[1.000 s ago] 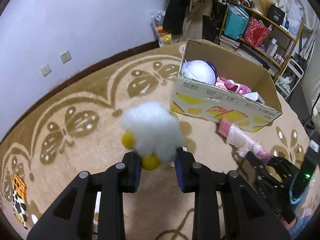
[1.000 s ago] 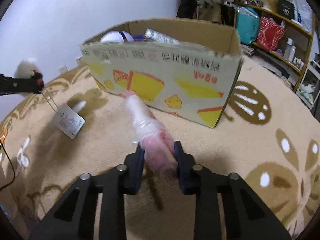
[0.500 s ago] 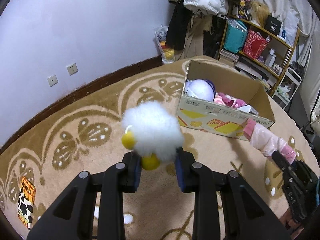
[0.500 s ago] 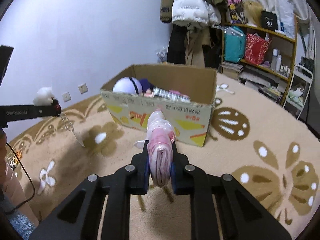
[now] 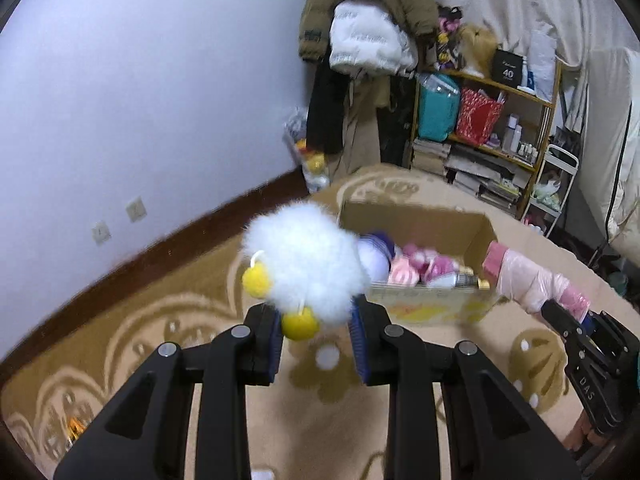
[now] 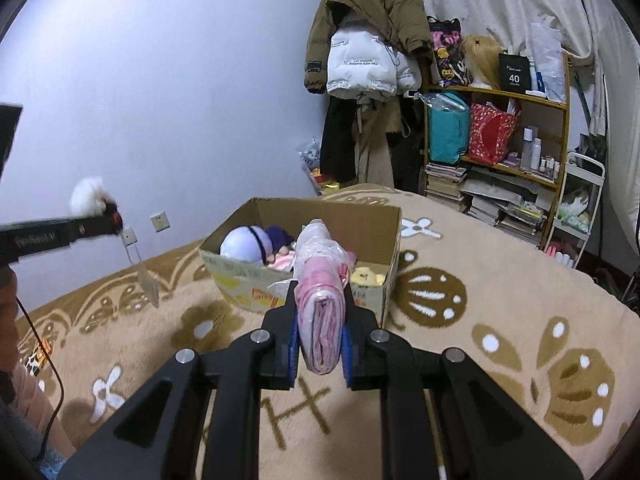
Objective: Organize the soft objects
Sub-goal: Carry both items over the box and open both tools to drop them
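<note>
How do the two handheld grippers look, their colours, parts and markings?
Both are matte black, with angular two-bar linkage arms and silver pivot pins. The left gripper and the right gripper carry blue ribbed pads inside the fingers. White lettering runs along each gripper's side, and a thin black cable hangs below the left one.

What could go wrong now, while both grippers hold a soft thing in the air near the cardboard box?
1. The left gripper pinches only the lower edge of the white fluffy toy; it could slip out before reaching the cardboard box.
2. The right gripper squeezes a pink item in a plastic bag; the smooth plastic may slide between the pads.
3. A paper tag dangles below the toy and could snag on the box rim.
</note>
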{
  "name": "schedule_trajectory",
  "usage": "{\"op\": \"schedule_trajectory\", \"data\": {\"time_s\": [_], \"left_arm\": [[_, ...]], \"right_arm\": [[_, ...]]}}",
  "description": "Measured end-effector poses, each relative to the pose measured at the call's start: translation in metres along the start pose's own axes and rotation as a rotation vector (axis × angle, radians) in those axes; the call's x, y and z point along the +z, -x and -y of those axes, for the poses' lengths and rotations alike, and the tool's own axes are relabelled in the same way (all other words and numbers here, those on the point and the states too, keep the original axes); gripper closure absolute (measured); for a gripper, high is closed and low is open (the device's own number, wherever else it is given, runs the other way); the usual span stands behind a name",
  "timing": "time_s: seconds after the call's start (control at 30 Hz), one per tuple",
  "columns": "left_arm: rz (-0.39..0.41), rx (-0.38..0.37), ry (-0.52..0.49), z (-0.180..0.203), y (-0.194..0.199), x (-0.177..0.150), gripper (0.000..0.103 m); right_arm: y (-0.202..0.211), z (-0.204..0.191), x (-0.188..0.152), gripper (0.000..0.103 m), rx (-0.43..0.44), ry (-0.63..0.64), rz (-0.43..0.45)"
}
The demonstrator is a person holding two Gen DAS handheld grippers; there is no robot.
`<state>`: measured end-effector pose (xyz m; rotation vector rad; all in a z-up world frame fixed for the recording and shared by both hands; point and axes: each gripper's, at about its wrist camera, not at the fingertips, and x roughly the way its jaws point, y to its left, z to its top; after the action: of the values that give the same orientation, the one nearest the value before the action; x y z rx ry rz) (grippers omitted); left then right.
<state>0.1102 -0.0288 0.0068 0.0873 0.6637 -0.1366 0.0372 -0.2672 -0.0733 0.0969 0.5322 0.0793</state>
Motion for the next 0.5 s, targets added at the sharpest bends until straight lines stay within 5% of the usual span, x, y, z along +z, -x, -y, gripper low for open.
{"op": "schedule_trajectory", "data": {"time_s": [0.5], "left_arm": [[0.072,-0.029,-0.120,0.042,-0.055,0.072,0.076]], "right_arm": [[-0.042,0.011,0.046,0.086,0.004,0.031,0.023]]}}
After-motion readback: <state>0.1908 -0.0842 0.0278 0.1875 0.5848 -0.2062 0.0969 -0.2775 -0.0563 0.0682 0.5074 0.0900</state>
